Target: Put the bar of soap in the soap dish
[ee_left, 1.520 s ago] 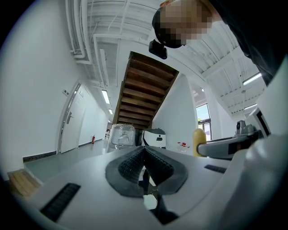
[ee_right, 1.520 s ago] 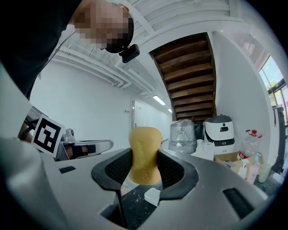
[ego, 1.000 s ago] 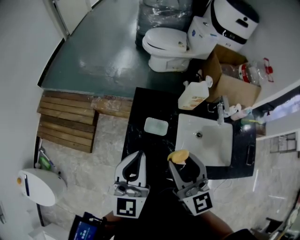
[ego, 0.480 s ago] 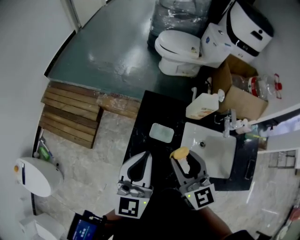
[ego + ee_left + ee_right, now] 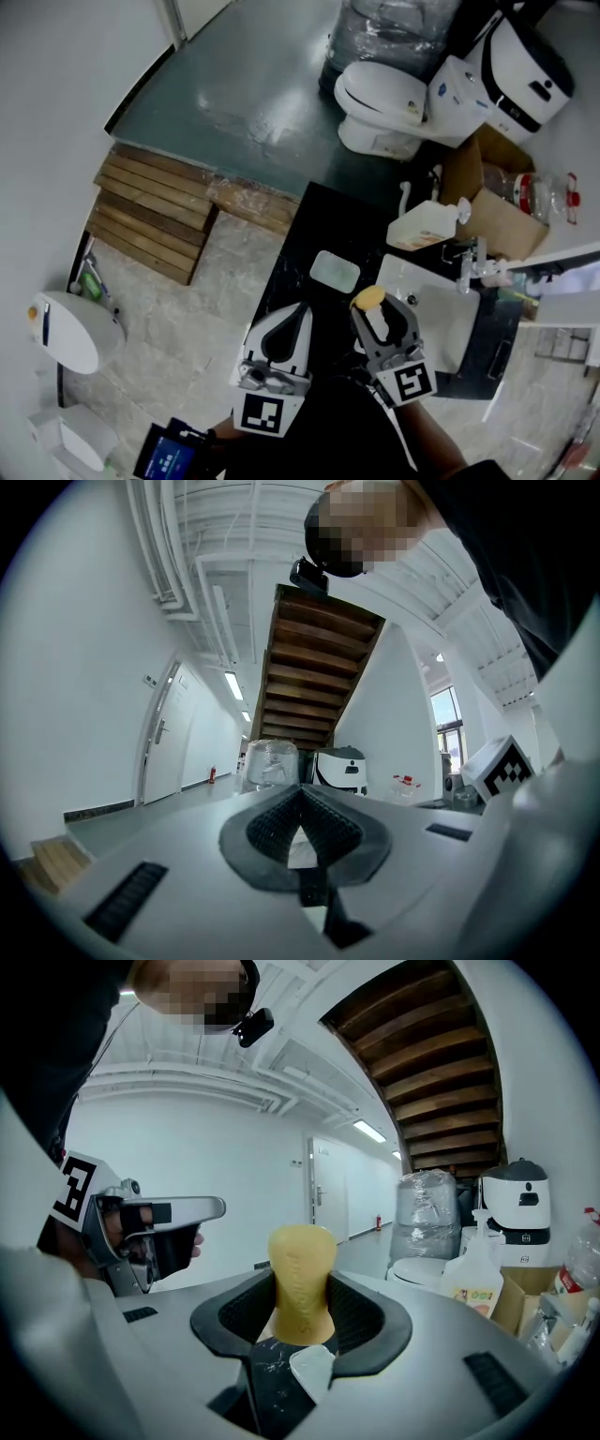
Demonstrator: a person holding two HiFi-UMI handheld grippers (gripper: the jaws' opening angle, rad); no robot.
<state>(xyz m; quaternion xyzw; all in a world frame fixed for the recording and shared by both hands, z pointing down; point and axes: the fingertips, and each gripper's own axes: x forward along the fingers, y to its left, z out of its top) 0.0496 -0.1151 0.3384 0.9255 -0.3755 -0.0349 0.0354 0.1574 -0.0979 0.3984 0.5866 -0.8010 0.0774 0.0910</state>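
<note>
A yellow bar of soap (image 5: pixel 368 297) stands on end between the jaws of my right gripper (image 5: pixel 371 306), which is shut on it. In the right gripper view the soap (image 5: pixel 302 1274) rises above the black pads of that gripper (image 5: pixel 302 1290). The pale green soap dish (image 5: pixel 335 271) lies on the black counter (image 5: pixel 292 272), a little ahead and left of the soap. My left gripper (image 5: pixel 301 312) hovers over the counter's near left part, its jaws (image 5: pixel 301 794) meeting at the tips with nothing held.
A white sink (image 5: pixel 441 314) with a tap (image 5: pixel 473 262) sits right of the dish. A white pump bottle (image 5: pixel 422 225) stands behind it, beside a cardboard box (image 5: pixel 492 202). A toilet (image 5: pixel 384 103) is farther back. Wooden steps (image 5: pixel 155 211) lie left.
My right gripper has carried the soap forward and left, closer to the soap dish. The left gripper has kept its place beside it. The head view has shifted.
</note>
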